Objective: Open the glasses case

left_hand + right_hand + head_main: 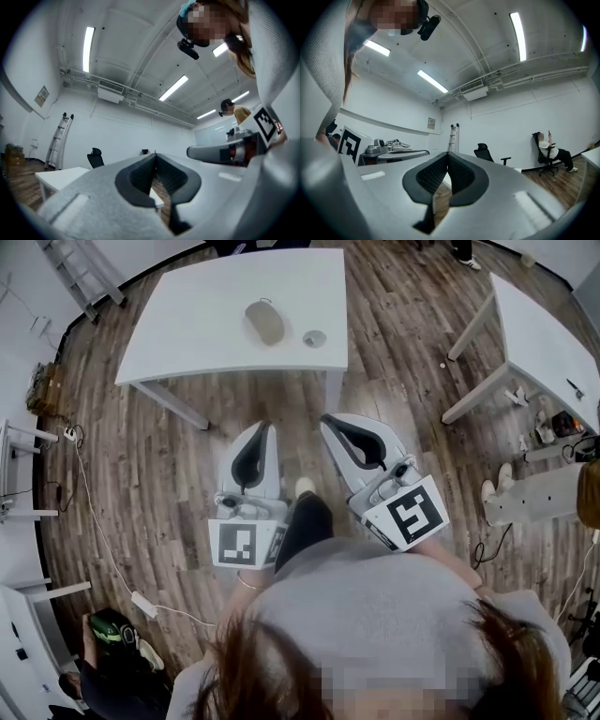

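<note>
Your left tool (265, 426) is pressed together, with nothing between its jaws. In the left gripper view its 2 dark pads meet at the tip. Your right tool (327, 418) is pressed together too and is just as empty; in the right gripper view its pads close to a single line.

In the head view both tools sit at the lower middle of the frame, side by side but not touching. They are over the wooden floor (178, 474) and their tips point toward the top of the frame. Each carries its marker cube at the near end, the left cube (246, 543) facing up and the right cube (412, 514) tilted.

The glasses case (265, 322) lies at the upper middle of the frame on the white tabletop (187, 343), well apart from both tools. It lies flat and its lid looks shut. A small round grey object (315, 337) rests just to its right on the same tabletop, not touching it.

A 2nd white table (544, 338) stands at the upper right. A ladder (80, 273) leans in the upper left corner. In the right gripper view a person sits on an office chair (551, 152) at the right edge.
</note>
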Action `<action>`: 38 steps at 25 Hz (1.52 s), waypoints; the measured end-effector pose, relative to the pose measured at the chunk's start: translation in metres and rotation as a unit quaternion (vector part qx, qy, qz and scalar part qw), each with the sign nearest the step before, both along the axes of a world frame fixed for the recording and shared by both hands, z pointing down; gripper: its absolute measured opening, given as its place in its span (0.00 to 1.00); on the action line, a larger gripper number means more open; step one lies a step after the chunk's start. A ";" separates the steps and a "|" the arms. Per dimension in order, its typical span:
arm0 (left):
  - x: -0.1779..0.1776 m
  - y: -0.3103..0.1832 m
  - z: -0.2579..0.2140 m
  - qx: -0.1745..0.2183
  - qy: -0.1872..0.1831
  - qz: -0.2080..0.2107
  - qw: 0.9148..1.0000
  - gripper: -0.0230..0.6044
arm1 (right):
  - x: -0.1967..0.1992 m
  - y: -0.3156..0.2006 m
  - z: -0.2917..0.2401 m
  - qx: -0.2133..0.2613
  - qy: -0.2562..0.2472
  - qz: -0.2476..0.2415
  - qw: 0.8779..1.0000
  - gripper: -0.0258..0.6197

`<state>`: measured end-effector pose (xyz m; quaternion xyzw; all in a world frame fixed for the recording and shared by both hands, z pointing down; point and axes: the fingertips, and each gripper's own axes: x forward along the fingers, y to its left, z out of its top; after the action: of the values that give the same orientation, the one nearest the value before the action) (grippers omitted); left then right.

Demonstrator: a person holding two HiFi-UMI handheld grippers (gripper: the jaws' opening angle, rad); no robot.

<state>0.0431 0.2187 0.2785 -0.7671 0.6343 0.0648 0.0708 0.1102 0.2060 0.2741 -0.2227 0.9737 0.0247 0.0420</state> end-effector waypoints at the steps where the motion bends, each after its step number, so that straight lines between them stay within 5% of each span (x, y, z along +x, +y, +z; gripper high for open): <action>1: -0.008 -0.008 -0.001 0.001 0.000 0.002 1.000 0.04 | -0.008 -0.008 -0.001 0.000 -0.001 0.000 1.000 0.05; 18: -0.103 -0.167 -0.008 -0.006 -0.006 0.050 0.999 0.04 | -0.098 -0.162 -0.003 -0.009 0.003 0.056 0.998 0.05; 31: -0.136 -0.221 0.020 -0.036 0.010 0.033 0.999 0.04 | -0.122 -0.223 0.019 -0.036 0.017 0.053 0.998 0.05; 38: -0.157 -0.296 0.013 -0.029 0.007 0.013 0.999 0.04 | -0.143 -0.299 0.011 -0.023 0.022 0.032 0.999 0.05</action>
<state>-0.1143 -0.0775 0.2918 -0.7763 0.6267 0.0524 0.0432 -0.0326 -0.0928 0.2853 -0.2543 0.9670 0.0088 0.0149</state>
